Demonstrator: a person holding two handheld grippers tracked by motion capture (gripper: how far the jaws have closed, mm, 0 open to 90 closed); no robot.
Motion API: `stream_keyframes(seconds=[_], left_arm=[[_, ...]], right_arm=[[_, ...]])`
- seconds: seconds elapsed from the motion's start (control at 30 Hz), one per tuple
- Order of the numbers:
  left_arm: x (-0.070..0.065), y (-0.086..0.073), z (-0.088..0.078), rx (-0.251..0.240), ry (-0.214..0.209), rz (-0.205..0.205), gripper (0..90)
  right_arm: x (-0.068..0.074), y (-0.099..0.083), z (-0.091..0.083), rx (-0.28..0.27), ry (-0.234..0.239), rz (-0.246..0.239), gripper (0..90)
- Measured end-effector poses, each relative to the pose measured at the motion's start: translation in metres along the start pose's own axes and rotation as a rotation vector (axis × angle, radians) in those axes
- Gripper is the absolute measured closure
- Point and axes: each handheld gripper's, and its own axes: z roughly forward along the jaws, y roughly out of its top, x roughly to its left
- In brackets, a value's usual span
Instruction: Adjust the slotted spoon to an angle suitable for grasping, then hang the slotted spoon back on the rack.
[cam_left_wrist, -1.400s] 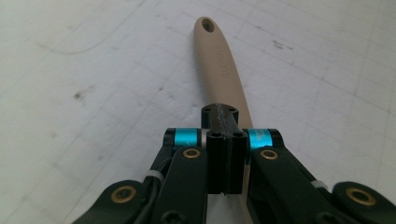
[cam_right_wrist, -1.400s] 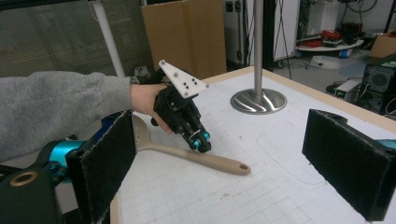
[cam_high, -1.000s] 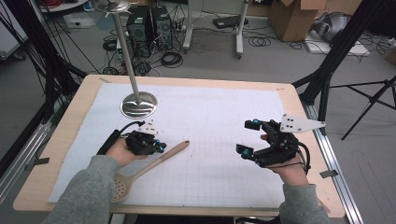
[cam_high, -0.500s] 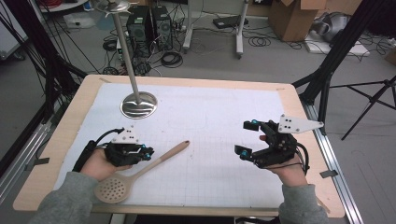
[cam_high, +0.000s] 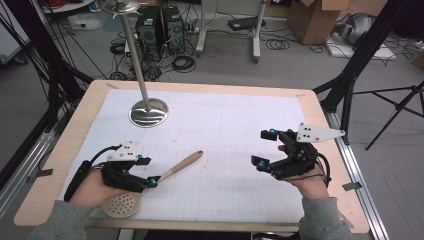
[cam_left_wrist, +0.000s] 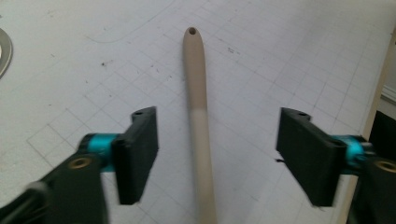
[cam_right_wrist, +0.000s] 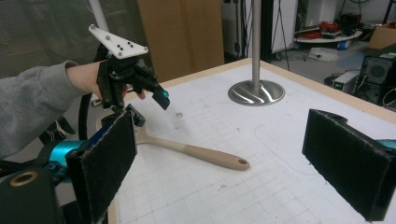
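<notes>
A beige skimmer spoon (cam_high: 182, 162) lies flat on the white grid mat (cam_high: 225, 125), its perforated head (cam_high: 122, 204) toward the near left edge. My left gripper (cam_high: 149, 171) sits low over the handle near the head. Its jaws have just been opening, and in the left gripper view the handle (cam_left_wrist: 194, 70) runs between the two pads with a gap on each side of my left gripper (cam_left_wrist: 217, 135). My right gripper (cam_high: 264, 148) rests at the right of the mat, open with nothing between its jaws (cam_right_wrist: 224, 154). The right gripper view shows the spoon (cam_right_wrist: 201, 153) and the left gripper (cam_right_wrist: 148, 106).
A metal pole on a round shiny base (cam_high: 148, 111) stands at the mat's far left, also seen as the base (cam_right_wrist: 256, 92). The wooden table edge (cam_high: 200, 225) runs close to both hands. Cables, computers and boxes lie on the floor beyond the table.
The left gripper has slid left toward the spoon's head and its jaws have spread apart, letting go of the handle. The spoon lies still. The right gripper has not moved.
</notes>
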Motion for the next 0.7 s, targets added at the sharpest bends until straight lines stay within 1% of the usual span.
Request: stream_keyframes(seconds=[0.03, 0.07, 0.13, 0.17, 0.2, 0.27, 0.3, 0.33, 0.43, 0.5, 0.57, 0.67, 0.7], left_arm=[[0.0, 0.001, -0.001, 0.0, -0.002, 0.001, 17.1], [-0.001, 0.001, -0.001, 0.001, -0.002, -0.008, 15.8], [-0.003, 0.003, -0.001, 0.005, 0.007, -0.005, 13.6], [-0.005, 0.004, -0.001, 0.008, 0.01, -0.009, 11.0], [-0.006, 0.004, -0.001, 0.013, 0.005, -0.012, 10.3], [-0.008, 0.005, 0.001, 0.021, 0.004, -0.001, 10.3], [-0.009, 0.004, 0.003, 0.029, 0.014, 0.001, 10.3], [-0.009, 0.004, 0.005, 0.034, 0.014, 0.002, 10.3], [-0.007, 0.001, 0.009, 0.055, 0.014, 0.009, 10.4], [-0.005, -0.001, 0.011, 0.064, 0.014, 0.004, 10.4], [-0.004, -0.003, 0.012, 0.059, 0.012, 0.013, 10.7], [-0.003, -0.003, 0.014, 0.063, 0.002, 0.001, 12.7], [-0.002, -0.003, 0.015, 0.066, 0.0, -0.004, 12.8]], right_arm=[[0.0, 0.0, 0.0, -0.003, 0.002, 0.0, 8.9], [0.0, 0.0, 0.0, -0.002, 0.001, -0.002, 8.9], [0.0, 0.0, 0.002, -0.003, 0.003, -0.01, 8.9], [0.001, 0.0, 0.002, 0.004, 0.005, -0.004, 8.9], [0.001, 0.0, 0.003, 0.0, 0.008, -0.011, 8.9], [0.001, 0.0, 0.002, 0.003, 0.01, -0.006, 8.9], [0.001, 0.0, 0.002, 0.003, 0.009, -0.004, 8.9], [0.001, 0.0, 0.002, 0.0, 0.009, -0.006, 8.9], [0.001, 0.0, 0.001, -0.001, 0.009, -0.011, 8.9], [0.001, 0.0, 0.001, 0.001, 0.009, -0.006, 8.9], [0.001, 0.0, 0.001, 0.001, 0.008, -0.007, 8.9], [0.002, 0.0, 0.002, 0.006, 0.009, -0.002, 8.9], [0.002, 0.0, 0.002, 0.004, 0.009, -0.008, 8.9]])
